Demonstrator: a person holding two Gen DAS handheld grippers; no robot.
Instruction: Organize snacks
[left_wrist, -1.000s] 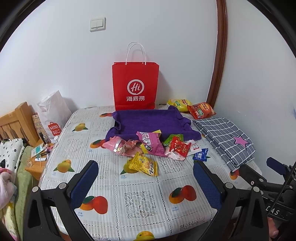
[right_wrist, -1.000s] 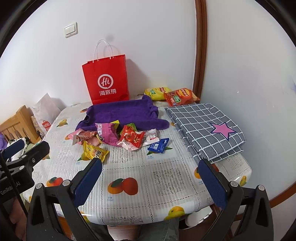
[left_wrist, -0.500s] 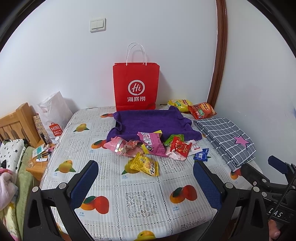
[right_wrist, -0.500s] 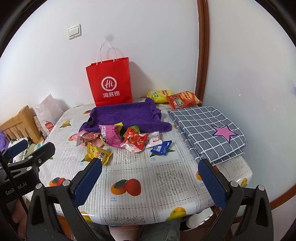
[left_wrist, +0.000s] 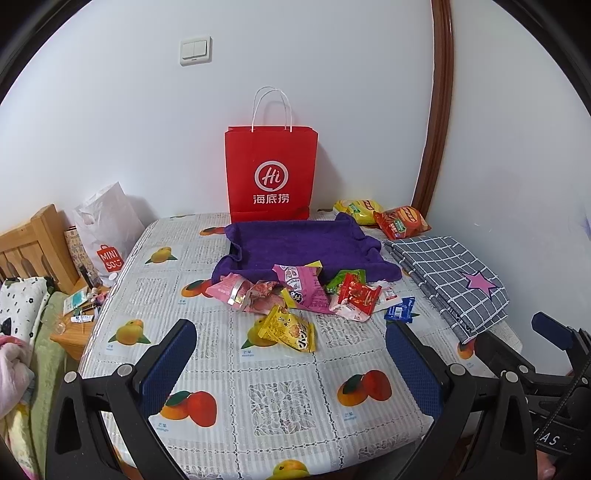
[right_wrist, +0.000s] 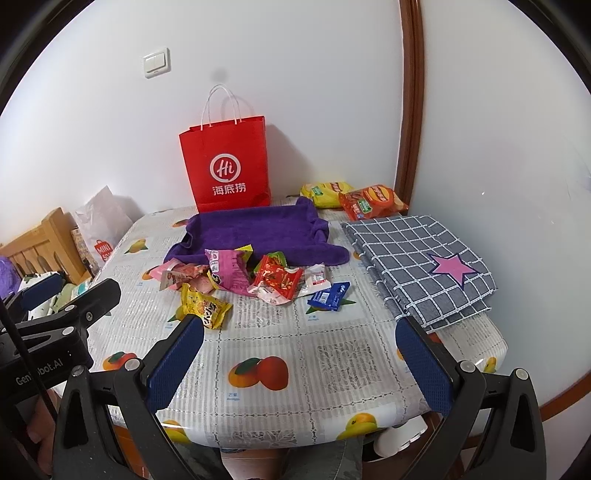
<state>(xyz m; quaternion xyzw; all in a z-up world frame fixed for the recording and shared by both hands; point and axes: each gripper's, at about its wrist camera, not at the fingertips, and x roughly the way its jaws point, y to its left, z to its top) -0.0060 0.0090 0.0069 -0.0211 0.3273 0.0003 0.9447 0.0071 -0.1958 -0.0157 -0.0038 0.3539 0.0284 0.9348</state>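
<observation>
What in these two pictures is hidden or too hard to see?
- Red paper bag, both views: contents hidden by its own walls.
- Purple towel tray, both views: front rim covered by the snack pile.
- Snack labels: print too small.
- Checked cloth: anything beneath is hidden.

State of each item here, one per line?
Left claw: open, empty.
Right claw: open, empty.
Red paper handle bag: upright against wall.
Purple towel-lined tray: empty.
Yellow snack packet: flat on tablecloth.
Grey checked cloth: folded.
</observation>
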